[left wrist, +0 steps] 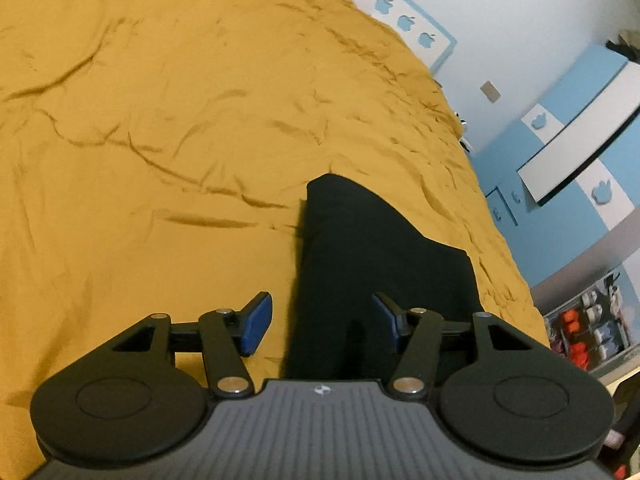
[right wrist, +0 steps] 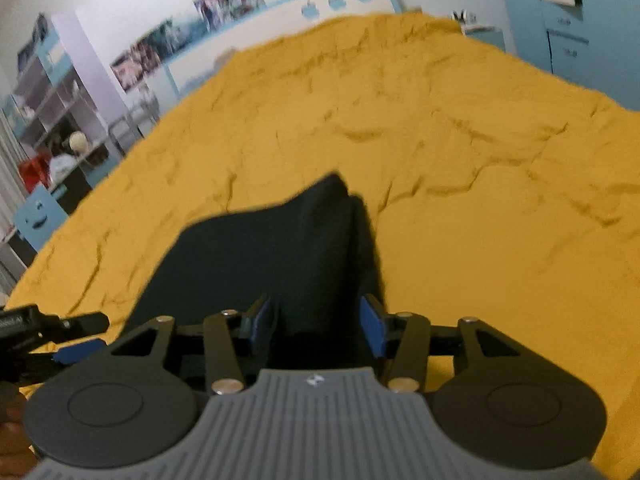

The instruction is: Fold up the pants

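Black pants (left wrist: 372, 264) lie folded on a mustard-yellow bedspread (left wrist: 160, 120). In the left wrist view my left gripper (left wrist: 322, 320) is open, with its blue pads apart over the pants' near left edge and nothing held. In the right wrist view the same pants (right wrist: 272, 256) lie ahead, and my right gripper (right wrist: 320, 324) is open just above their near right part. The left gripper's tip (right wrist: 76, 350) shows at the far left of the right wrist view.
The bedspread (right wrist: 460, 140) is wrinkled and spreads wide around the pants. A white and blue headboard (right wrist: 340, 4) stands at the far end. Shelves (right wrist: 56, 120) are on one side, blue cabinets (left wrist: 568, 128) and a storage rack (left wrist: 588, 328) on the other.
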{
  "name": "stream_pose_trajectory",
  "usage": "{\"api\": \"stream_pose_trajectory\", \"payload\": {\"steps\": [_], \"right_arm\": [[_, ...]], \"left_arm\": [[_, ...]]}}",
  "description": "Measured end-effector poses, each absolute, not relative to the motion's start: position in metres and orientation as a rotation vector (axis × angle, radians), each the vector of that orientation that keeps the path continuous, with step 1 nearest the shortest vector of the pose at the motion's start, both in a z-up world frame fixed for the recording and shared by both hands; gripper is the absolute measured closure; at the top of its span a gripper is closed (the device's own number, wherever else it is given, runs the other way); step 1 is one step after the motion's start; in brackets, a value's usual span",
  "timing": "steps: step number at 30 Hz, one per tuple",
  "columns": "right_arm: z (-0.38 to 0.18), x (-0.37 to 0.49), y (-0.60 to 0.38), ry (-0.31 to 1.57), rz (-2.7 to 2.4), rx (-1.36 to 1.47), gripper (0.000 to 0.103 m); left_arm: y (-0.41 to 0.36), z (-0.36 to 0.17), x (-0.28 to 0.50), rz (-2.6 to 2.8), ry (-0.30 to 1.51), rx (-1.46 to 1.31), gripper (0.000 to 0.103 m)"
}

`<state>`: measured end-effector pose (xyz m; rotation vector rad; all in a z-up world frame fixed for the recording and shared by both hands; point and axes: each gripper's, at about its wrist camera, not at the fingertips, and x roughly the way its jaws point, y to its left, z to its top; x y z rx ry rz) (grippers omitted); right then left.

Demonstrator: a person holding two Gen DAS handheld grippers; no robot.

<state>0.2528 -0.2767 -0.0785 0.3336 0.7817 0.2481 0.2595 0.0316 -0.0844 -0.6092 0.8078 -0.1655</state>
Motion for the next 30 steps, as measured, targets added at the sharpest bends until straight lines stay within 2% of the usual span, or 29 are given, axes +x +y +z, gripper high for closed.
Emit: {"api": "stream_pose_trajectory", "payload": {"steps": [1,3,7,11,13,16,18,21,23,27,30], "right_arm": [[-0.079,0.254,-0.273,0.786,0.255,0.324,0.089],[-0.074,0.252,-0.271,0.768,0.258,0.312,0.094],[-0.059,0.245,-0.291,0.727,0.292,0.41,0.096],[-0.079,0.241,-0.32,0.769,0.305,0.552,0.096],[-0.099,0.24,-0.321,0.824,0.293,0.519,0.091],[-0.104,0.232,-0.323,0.808,0.302,0.482,0.09],[-0.094,0.226,-0.323,0.763,0.273,0.443,0.07],[-0.091,0.222,-0.32,0.729,0.282,0.406,0.071],[-0.099,0.226,-0.315,0.796,0.272,0.292,0.074],[-0.088,0.223,-0.323,0.821,0.244,0.248,0.068],[-0.068,0.231,-0.329,0.781,0.23,0.223,0.068]], "left_arm": [[0.03,-0.087,0.262,-0.169,0.813,-0.615,0.037],[0.03,-0.089,0.266,-0.181,0.827,-0.623,0.037],[0.023,-0.096,0.265,-0.221,0.842,-0.608,0.038],[0.011,-0.102,0.265,-0.264,0.858,-0.576,0.039],[0.006,-0.106,0.264,-0.266,0.866,-0.558,0.039],[0.004,-0.107,0.259,-0.276,0.867,-0.527,0.047],[0.007,-0.105,0.257,-0.281,0.864,-0.529,0.051],[0.011,-0.106,0.255,-0.291,0.873,-0.539,0.053],[0.01,-0.105,0.254,-0.304,0.898,-0.507,0.054],[0.017,-0.096,0.248,-0.328,0.95,-0.407,0.054],[0.038,-0.075,0.252,-0.309,0.896,-0.424,0.054]]}}
